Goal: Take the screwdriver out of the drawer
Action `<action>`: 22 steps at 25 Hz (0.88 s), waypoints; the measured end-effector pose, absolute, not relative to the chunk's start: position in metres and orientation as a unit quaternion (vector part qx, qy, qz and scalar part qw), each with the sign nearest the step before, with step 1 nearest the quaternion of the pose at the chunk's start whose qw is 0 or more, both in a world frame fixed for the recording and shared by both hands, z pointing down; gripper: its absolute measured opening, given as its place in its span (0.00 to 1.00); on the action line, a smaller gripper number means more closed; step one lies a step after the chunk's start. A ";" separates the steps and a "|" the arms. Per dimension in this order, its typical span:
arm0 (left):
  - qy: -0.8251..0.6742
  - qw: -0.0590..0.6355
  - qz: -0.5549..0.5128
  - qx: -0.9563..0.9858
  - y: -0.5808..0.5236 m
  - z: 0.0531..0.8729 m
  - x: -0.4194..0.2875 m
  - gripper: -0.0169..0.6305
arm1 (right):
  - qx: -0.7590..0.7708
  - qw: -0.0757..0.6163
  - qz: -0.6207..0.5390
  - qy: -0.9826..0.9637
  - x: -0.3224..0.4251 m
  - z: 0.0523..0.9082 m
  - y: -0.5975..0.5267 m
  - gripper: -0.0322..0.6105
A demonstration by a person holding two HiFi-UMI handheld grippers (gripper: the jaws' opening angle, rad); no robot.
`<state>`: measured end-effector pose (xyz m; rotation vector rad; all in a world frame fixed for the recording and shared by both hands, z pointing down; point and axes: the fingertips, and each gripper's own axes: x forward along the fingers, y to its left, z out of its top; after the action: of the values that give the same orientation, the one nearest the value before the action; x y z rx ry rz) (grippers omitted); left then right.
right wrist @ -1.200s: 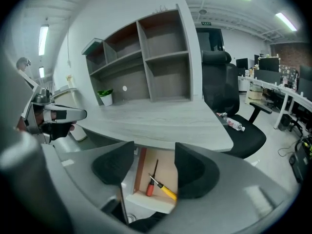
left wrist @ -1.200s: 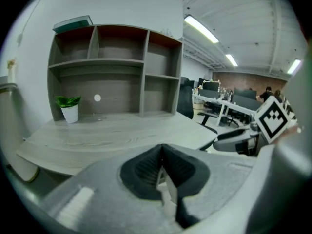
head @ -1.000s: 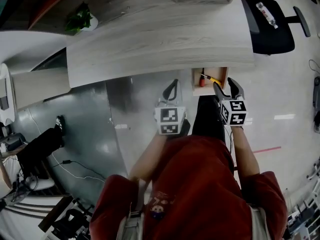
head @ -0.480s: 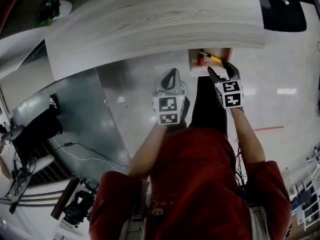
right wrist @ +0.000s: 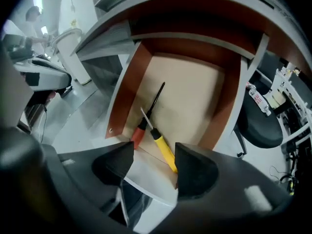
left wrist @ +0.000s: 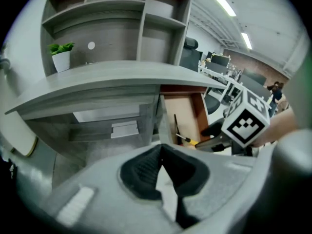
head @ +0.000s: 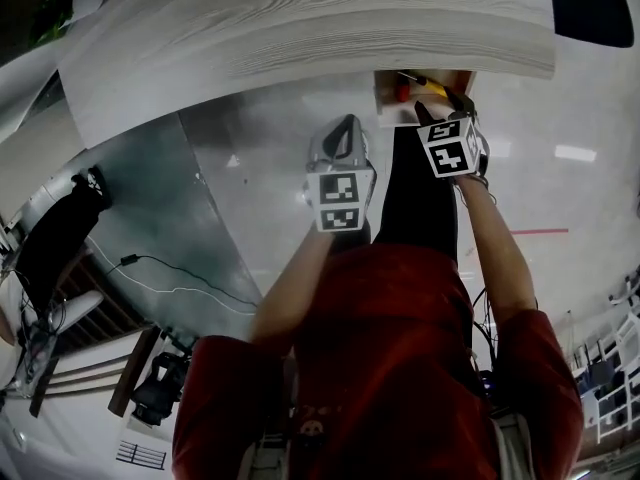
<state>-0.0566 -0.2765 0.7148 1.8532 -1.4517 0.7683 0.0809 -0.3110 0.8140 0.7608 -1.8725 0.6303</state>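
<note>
The wooden drawer [right wrist: 192, 99] stands pulled out from under the grey desk [head: 300, 28]. Two screwdrivers lie crossed at its front: a yellow-handled screwdriver [right wrist: 164, 149] and a red-handled screwdriver [right wrist: 138, 133] with a long black shaft. My right gripper [right wrist: 153, 164] hangs open just over the drawer's front edge, its jaws to either side of the yellow handle and not touching it. In the head view the right gripper [head: 441, 106] reaches the drawer [head: 385, 108]. My left gripper [left wrist: 160, 165] is shut on nothing, held back to the left of the drawer [left wrist: 183, 113]; the head view shows this gripper [head: 345, 131] too.
Open shelves [left wrist: 117, 13] and a potted plant [left wrist: 61, 55] stand on the desk. A black office chair [right wrist: 265, 126] is to the drawer's right. A second cabinet drawer [left wrist: 124, 129] sits under the desk at left. Cables [head: 170, 283] trail over the glossy floor.
My right gripper has moved forward to the drawer's front edge, over the screwdrivers. The left gripper has stayed roughly level and shut. The head view has tilted closer to the desk.
</note>
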 end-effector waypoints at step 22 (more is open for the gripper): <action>-0.559 0.356 0.323 0.676 -0.253 0.750 -0.074 0.02 | 0.278 0.595 0.126 -0.743 0.073 0.875 -0.314 0.44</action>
<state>-0.0738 -0.2535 0.7495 1.7455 -1.4440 0.8333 0.0725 -0.3145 0.8750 0.6465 -1.7271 0.2927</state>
